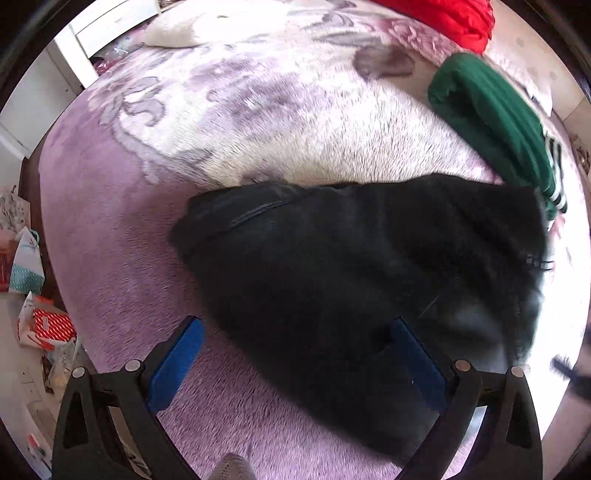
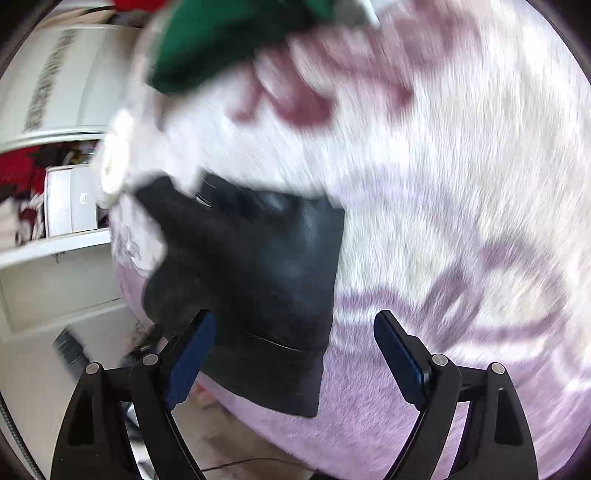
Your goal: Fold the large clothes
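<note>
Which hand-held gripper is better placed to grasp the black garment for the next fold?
Probably the left hand-held gripper: it is open, with the black garment already between its fingers. The right hand-held gripper, also open, frames only the garment's edge.

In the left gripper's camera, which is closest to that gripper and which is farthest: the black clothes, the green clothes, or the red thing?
From the left gripper:
1. Black clothes, right in front, lying on the purple blanket.
2. Green clothes, farther back on the right.
3. Red thing, farthest, at the top right edge.
</note>
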### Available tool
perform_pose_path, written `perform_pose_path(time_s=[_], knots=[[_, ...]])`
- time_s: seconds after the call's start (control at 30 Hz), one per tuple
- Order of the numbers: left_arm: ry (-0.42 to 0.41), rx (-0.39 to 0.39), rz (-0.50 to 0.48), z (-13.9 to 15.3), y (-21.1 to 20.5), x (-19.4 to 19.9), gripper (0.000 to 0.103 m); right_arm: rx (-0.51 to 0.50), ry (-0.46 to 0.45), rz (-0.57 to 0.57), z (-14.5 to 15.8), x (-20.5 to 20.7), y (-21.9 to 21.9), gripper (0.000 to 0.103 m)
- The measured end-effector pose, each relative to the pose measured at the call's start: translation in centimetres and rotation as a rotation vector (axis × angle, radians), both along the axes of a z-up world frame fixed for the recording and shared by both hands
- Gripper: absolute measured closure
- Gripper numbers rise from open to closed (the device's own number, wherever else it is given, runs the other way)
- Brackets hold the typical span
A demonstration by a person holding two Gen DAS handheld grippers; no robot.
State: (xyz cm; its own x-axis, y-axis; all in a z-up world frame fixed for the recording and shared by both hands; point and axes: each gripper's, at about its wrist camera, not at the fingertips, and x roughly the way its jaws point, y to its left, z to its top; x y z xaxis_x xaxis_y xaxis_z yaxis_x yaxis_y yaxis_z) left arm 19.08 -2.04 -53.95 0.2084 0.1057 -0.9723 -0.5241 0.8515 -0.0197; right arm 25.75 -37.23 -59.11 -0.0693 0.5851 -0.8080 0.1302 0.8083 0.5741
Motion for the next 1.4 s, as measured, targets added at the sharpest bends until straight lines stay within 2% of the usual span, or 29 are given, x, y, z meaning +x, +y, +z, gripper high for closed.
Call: perform_pose_path(time_s=[0.03, 0.07, 0.13, 0.2, 0.27, 0.3, 0.33, 0.37, 0.43, 0.47, 0.5, 0.53, 0.57, 0.63, 0.7, 0.73, 0.77, 0.83, 0.9, 0.93, 0.97, 1.0, 1.03, 1.07, 1.13, 1.2, 1.3, 1.4], knots=[[0.011, 0.008, -0.001, -0.6, 0.0, 0.2, 0.0, 0.035, -0.049, 0.015, 1.4, 0.8, 0.3, 0.017], [0.021, 0.01, -0.001, -1.1, 0.1, 0.3, 0.0, 0.085, -0.072, 0.043, 2.3, 1.9, 1.2, 0.028], [0.035, 0.016, -0.006, -2.0, -0.1, 0.3, 0.0, 0.221, -0.046, 0.098, 2.4, 3.3, 2.7, 0.041], [0.047, 0.01, -0.005, -3.0, -0.1, -0.1, 0.0, 0.283, -0.032, 0.134, 1.9, 5.1, 5.4, 0.043], [0.047, 0.005, 0.005, -3.5, 0.2, -0.7, 0.0, 0.226, -0.037, 0.172, 0.5, 5.9, 10.2, 0.049], [0.049, 0.002, 0.007, -3.8, 0.4, -0.8, 0.0, 0.142, -0.021, 0.185, -1.5, 7.2, 11.6, 0.051], [0.051, 0.001, 0.011, -3.9, 0.6, -0.9, 0.0, 0.088, 0.01, 0.193, -3.2, 8.1, 12.6, 0.064], [0.054, 0.006, 0.019, -3.9, 0.9, -1.1, 0.0, 0.041, 0.036, 0.203, -4.7, 8.9, 12.9, 0.07], [0.053, 0.007, 0.036, -3.1, 1.4, -1.6, 0.0, 0.007, 0.078, 0.223, -6.8, 9.6, 14.3, 0.07], [0.052, 0.015, 0.048, -2.4, 1.6, -2.1, 0.0, -0.001, 0.091, 0.229, -6.8, 10.0, 15.0, 0.068], [0.048, 0.02, 0.064, -1.6, 1.9, -2.8, 0.0, -0.005, 0.102, 0.25, -6.5, 10.6, 14.5, 0.066], [0.041, 0.006, 0.084, -0.6, 2.4, -3.7, 0.0, 0.002, 0.105, 0.272, -5.9, 10.8, 14.6, 0.059], [0.035, -0.01, 0.118, 0.4, 3.0, -4.7, 0.0, 0.014, 0.106, 0.289, -5.7, 10.8, 15.3, 0.057], [0.028, -0.057, 0.191, 1.4, 4.3, -6.2, 0.0, 0.044, 0.074, 0.288, -3.2, 10.5, 14.0, 0.057], [0.023, -0.137, 0.272, 1.5, 5.8, -6.9, 0.0, 0.064, 0.032, 0.243, -1.3, 9.6, 12.3, 0.043], [0.015, -0.185, 0.303, 1.1, 6.3, -6.9, 0.0, 0.061, 0.008, 0.214, -0.6, 9.0, 11.4, 0.023], [0.008, -0.246, 0.338, 0.3, 7.0, -6.7, 0.0, 0.063, -0.014, 0.176, -0.6, 7.9, 9.0, 0.012], [-0.007, -0.34, 0.38, -1.4, 7.5, -5.8, 0.0, 0.089, -0.035, 0.073, 0.6, 6.3, 5.8, 0.012], [-0.029, -0.431, 0.407, -3.5, 7.9, -4.4, 0.0, 0.11, -0.006, 0.019, 1.1, 5.3, 3.5, 0.012], [-0.039, -0.451, 0.411, -4.2, 8.0, -3.8, 0.006, 0.128, 0.006, 0.001, 1.3, 4.4, 2.1, 0.012], [-0.045, -0.459, 0.42, -5.0, 8.2, -3.2, 0.017, 0.134, 0.017, -0.018, 0.6, 3.9, 2.0, 0.012], [-0.062, -0.475, 0.425, -5.2, 8.3, -3.0, 0.041, 0.128, 0.03, -0.036, -0.2, 3.3, 1.9, 0.012], [-0.102, -0.508, 0.425, -5.2, 8.3, -2.8, 0.058, 0.118, 0.058, -0.061, -1.1, 2.4, 1.3, 0.012], [-0.112, -0.493, 0.421, -4.9, 8.3, -2.5, 0.059, 0.116, 0.086, -0.075, -2.1, 1.8, 1.9, 0.012], [-0.154, -0.483, 0.415, -4.2, 8.4, -2.5, 0.072, 0.118, 0.129, -0.1, -3.7, 0.9, 2.3, 0.012], [-0.187, -0.492, 0.396, -3.6, 8.4, -2.9, 0.079, 0.11, 0.122, -0.114, -4.8, 0.6, 3.4, 0.012], [-0.182, -0.506, 0.344, -3.8, 8.8, -3.5, 0.081, 0.028, 0.123, -0.146, -7.3, 0.8, 6.0, 0.012], [-0.167, -0.577, 0.335, -6.0, 10.6, -3.6, 0.079, -0.016, 0.164, -0.226, -9.1, 1.1, 7.4, 0.013]])
